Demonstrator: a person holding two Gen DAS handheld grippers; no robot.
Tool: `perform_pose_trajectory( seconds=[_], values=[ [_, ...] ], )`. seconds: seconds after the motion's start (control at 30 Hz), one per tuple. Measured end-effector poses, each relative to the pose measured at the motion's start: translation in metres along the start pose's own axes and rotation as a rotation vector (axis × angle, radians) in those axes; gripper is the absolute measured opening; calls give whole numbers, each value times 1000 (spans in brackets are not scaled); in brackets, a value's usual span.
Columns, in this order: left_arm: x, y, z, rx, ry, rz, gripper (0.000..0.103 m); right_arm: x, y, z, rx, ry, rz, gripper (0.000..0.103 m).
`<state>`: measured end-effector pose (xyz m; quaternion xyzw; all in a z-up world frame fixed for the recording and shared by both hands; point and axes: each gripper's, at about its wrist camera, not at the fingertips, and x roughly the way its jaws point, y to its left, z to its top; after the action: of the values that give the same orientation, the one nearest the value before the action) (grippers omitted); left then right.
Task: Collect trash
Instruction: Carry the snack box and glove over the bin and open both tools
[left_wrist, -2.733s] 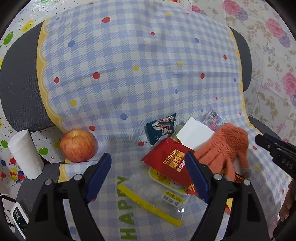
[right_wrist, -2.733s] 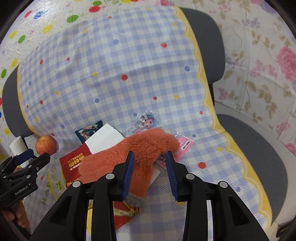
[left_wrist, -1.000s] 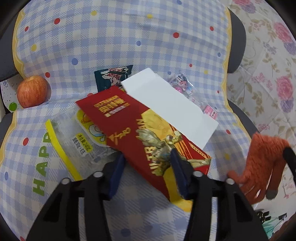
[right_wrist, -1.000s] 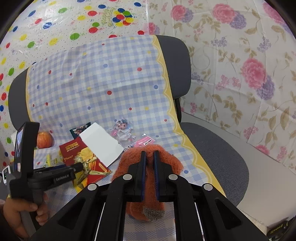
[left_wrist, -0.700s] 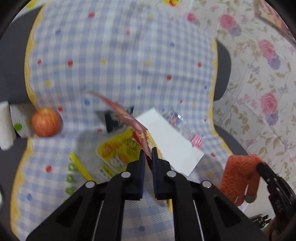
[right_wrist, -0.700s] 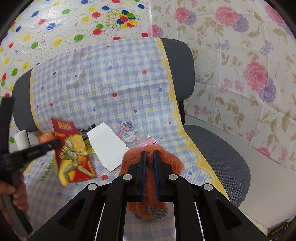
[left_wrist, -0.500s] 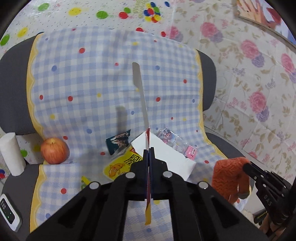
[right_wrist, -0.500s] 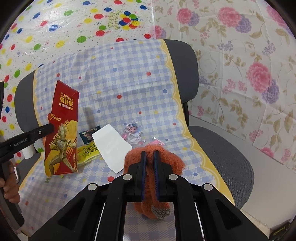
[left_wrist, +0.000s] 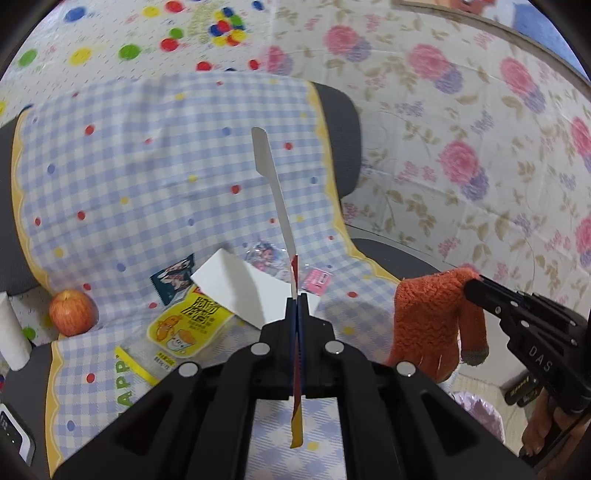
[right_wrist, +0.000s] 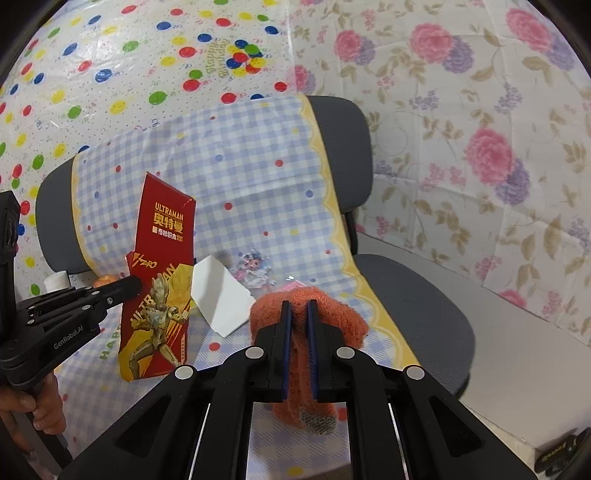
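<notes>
Left tool (left_wrist: 296, 301) clamped on a red Ultraman wrapper (right_wrist: 159, 280), lifted upright clear of the chair seat, edge-on in the left wrist view. Right tool (right_wrist: 296, 308) pinched shut on an orange glove (left_wrist: 432, 325), raised at the right of the checked cloth (left_wrist: 155, 177). Left lying on the cloth: white paper (left_wrist: 243, 291), yellow snack packet (left_wrist: 188, 321), dark card packet (left_wrist: 173, 277), clear doll packet (right_wrist: 253, 271), pink slip (left_wrist: 318, 280). Apple (left_wrist: 72, 312) at far left.

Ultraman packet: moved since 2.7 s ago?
Yes. The Ultraman packet is up off the checkered cloth, clamped in the left gripper; white paper stayed.
</notes>
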<state>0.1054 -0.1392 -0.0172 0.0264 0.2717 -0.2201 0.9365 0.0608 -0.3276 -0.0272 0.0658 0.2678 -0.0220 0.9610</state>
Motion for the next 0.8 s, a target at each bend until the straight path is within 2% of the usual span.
perform_pose_trajectory(
  seconds=[0.33, 0.8],
  values=[
    [-6, -61, -22, 51, 20, -142, 0, -61, -50, -33, 42, -2, -122, 9],
    [-12, -166, -80, 201, 120, -369, 0, -143, -98, -99, 107, 42, -323, 9]
  ],
)
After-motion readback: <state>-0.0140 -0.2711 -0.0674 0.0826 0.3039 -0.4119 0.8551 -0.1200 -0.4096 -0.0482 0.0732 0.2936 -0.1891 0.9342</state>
